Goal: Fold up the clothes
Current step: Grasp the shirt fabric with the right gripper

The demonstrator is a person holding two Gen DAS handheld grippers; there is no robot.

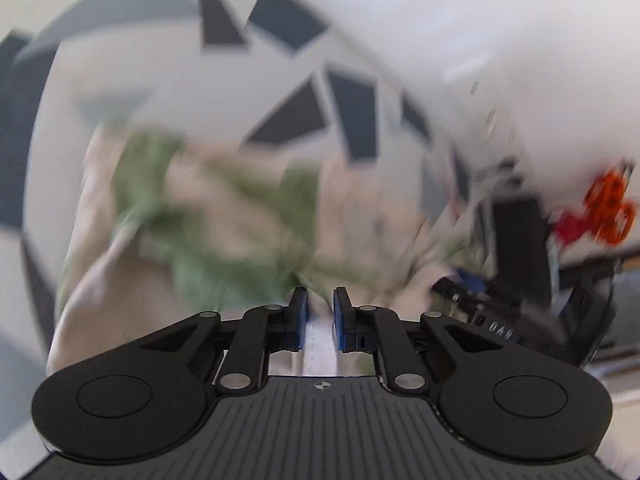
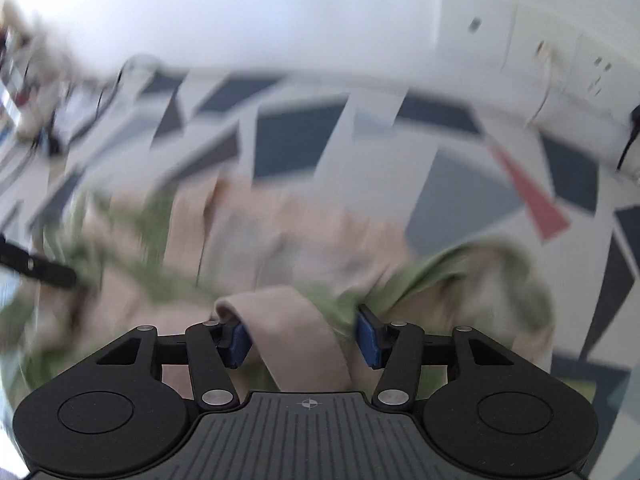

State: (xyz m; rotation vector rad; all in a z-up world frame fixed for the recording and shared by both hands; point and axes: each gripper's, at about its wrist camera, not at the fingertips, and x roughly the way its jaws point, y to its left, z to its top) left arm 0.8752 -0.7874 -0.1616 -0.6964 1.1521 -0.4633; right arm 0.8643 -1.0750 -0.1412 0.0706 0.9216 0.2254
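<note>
My left gripper (image 1: 320,300): jaws nearly together, narrow gap, white fabric strip (image 1: 319,350) running thru it; can't tell if pads pinch it. Beige-green garment (image 1: 224,216) heaped at 12 o'clock on patterned surface (image 1: 352,120), blurred. My right gripper (image 2: 306,340): jaws abt half open, beige band (image 2: 296,340) btwn pads, untouched.

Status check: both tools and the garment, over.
Left tool nearly closed, pale fabric edge between its pads. Right tool open around a beige strip. Beige-and-green garment crumpled, unfolded. Nothing blocking.
</note>
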